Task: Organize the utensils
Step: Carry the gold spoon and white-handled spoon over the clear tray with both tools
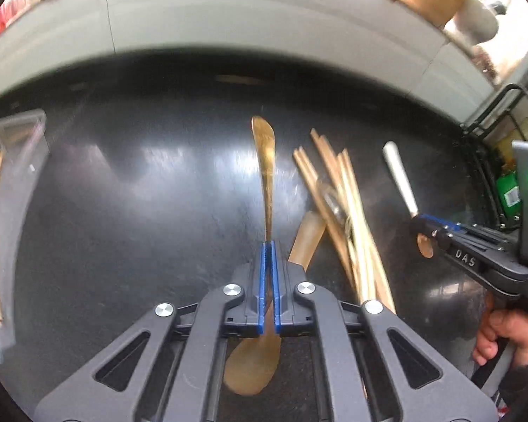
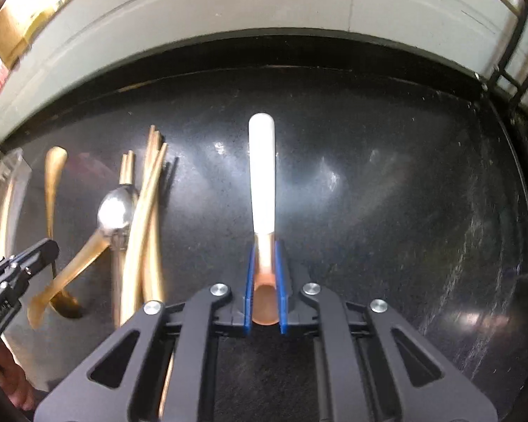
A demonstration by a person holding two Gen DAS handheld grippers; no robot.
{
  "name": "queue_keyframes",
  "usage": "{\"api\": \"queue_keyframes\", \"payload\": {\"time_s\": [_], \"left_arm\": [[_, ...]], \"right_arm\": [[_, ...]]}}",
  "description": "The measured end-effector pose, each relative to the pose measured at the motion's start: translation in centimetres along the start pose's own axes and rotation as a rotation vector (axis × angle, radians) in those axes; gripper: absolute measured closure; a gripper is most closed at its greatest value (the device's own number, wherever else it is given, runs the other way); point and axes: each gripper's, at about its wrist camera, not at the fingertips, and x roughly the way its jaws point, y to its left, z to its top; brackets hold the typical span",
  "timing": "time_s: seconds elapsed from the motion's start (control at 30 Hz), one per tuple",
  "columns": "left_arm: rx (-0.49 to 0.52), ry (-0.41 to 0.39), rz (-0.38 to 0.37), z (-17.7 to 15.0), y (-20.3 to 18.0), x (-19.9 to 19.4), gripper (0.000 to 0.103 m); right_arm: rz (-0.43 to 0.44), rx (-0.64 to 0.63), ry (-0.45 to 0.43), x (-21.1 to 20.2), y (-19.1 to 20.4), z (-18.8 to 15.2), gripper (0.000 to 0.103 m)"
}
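Observation:
My left gripper [image 1: 268,246] is shut on a gold spoon [image 1: 265,161], handle pointing away, bowl below the jaws, held above the black countertop [image 1: 140,193]. My right gripper [image 2: 264,246] is shut on a white-handled copper spoon [image 2: 262,176], handle pointing away. In the left wrist view the right gripper [image 1: 422,221] holds that spoon [image 1: 399,176] at the right. In the right wrist view the left gripper [image 2: 49,246] holds the gold spoon [image 2: 52,176] at the left. A pile of gold chopsticks [image 1: 334,183] and utensils, with a silver spoon [image 2: 114,211], lies between them.
A clear plastic container [image 1: 10,183] stands at the left of the counter. A grey wall ledge [image 1: 228,28] runs along the back. A black wire rack [image 1: 503,123] with green packaging stands at the far right.

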Motion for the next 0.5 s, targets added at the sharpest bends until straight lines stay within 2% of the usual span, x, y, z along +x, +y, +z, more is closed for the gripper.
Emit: {"api": "queue_keyframes", "payload": {"time_s": [0.37, 0.4, 0.43, 0.5], "left_arm": [[0.033, -0.092, 0.000, -0.3, 1.4, -7.6, 0.103], [0.032, -0.096, 0.000, -0.4, 1.6, -8.2, 0.103], [0.029, -0.099, 0.001, -0.5, 1.8, -8.8, 0.103], [0.029, -0.097, 0.004, -0.5, 2.5, -9.6, 0.103]], "right_arm": [[0.018, -0.017, -0.154, -10.2, 2.6, -2.5, 0.092], [0.020, -0.019, -0.166, -11.1, 3.1, -2.6, 0.093], [0.024, -0.024, -0.180, -12.2, 3.4, -3.0, 0.103], [0.029, -0.026, -0.202, -13.8, 3.6, -2.7, 0.103]]}}
